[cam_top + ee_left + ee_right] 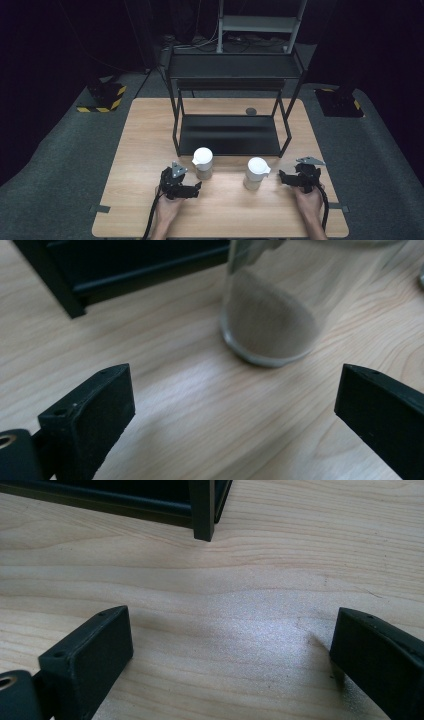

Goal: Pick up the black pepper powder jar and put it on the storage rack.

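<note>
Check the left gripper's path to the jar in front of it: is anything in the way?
Nothing visible. Left gripper is open, with bare table between its jaws and the jar just ahead.

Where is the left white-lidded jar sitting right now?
In the high view the left jar stands on the table just in front of the black shelf rack, right of the left gripper and left of the other jar.

No readable text, label, brand, number or sign on anything in view.
</note>
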